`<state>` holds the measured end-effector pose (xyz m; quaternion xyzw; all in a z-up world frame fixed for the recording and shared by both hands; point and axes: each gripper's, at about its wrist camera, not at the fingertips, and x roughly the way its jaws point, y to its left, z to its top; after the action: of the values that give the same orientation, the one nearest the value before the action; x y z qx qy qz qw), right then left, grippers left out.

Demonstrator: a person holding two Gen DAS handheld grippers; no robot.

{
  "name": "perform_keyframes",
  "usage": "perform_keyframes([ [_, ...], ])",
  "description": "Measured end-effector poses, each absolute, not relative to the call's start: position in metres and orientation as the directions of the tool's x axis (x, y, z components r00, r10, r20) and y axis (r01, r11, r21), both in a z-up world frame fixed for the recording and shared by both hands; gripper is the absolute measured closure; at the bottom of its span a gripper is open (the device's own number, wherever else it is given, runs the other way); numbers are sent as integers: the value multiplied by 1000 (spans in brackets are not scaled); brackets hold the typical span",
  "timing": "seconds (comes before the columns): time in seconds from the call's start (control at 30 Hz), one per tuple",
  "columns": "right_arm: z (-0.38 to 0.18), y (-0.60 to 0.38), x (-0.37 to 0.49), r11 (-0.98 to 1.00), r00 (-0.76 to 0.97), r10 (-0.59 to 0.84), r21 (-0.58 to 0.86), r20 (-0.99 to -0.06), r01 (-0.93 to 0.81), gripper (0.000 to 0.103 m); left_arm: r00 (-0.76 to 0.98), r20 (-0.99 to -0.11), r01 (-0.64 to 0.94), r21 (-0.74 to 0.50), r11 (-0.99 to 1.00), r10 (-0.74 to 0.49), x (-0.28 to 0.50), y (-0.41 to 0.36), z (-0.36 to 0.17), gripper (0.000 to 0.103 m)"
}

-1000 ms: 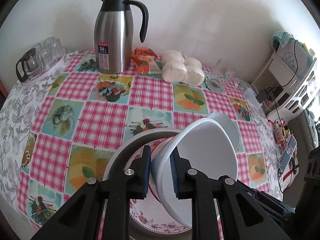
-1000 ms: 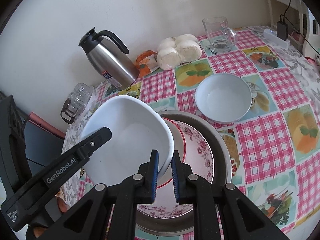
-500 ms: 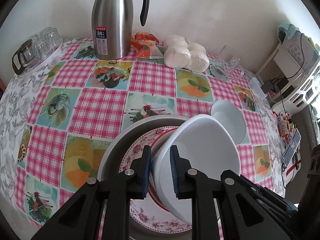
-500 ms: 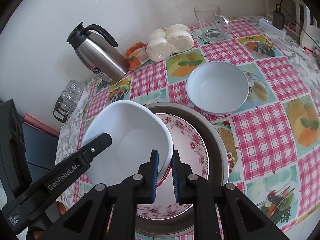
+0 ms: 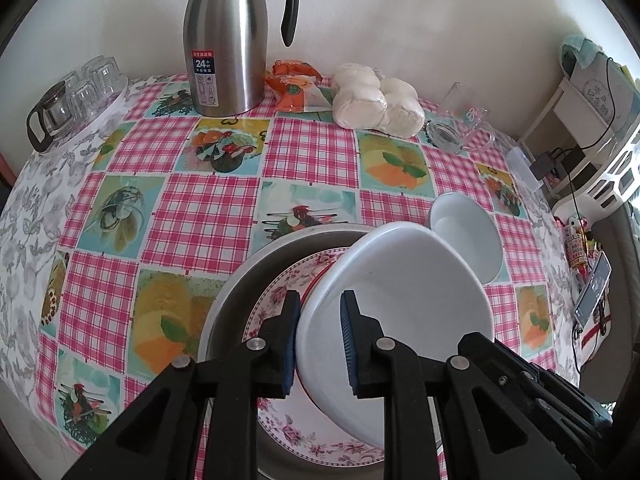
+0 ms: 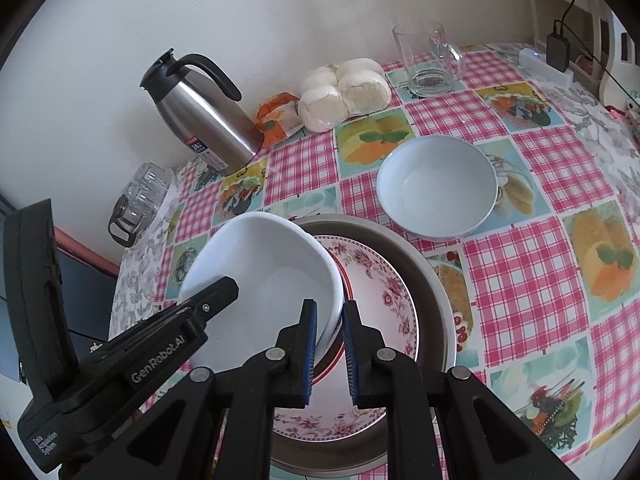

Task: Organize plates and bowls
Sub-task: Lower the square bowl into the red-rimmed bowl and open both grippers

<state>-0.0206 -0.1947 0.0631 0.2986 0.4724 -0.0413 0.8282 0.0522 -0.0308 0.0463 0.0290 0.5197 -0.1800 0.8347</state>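
The left gripper (image 5: 319, 338) has its jaws clenched on the near rim of a white bowl (image 5: 404, 308), one pad outside the wall and one inside. The right gripper (image 6: 329, 346) grasps the opposite rim of the same bowl (image 6: 272, 276) in the same way, so both hold it tilted between them. The bowl sits over a floral plate (image 6: 384, 300) with a pink rose border; whether its base touches the plate cannot be told. A red-edged rim shows just under the bowl. The floral plate lies inside a wide metal basin (image 6: 436, 292), which stands on the table (image 5: 200, 220), covered in a pink checked cloth with fruit pictures. Just beyond the basin a second, smaller white bowl (image 6: 438, 186) rests upright on the cloth. Further back, by the wall, stand a steel thermos jug (image 5: 226, 46), an orange snack packet (image 5: 298, 88), a bag of white buns (image 5: 378, 100) and a glass mug (image 6: 430, 60).
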Motion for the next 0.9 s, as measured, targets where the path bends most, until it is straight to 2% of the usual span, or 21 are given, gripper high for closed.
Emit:
perform_keyframes([
  [0.77,67,-196,-21,825,548,192,437,-814,359,87,444,-851,323,-138,936,-279,46,-21,65,81],
  [0.9,78,-196,-24,836,570,171,425,-804,348,87,468,-837,324,-134,936,-282,43,-19,73,72],
])
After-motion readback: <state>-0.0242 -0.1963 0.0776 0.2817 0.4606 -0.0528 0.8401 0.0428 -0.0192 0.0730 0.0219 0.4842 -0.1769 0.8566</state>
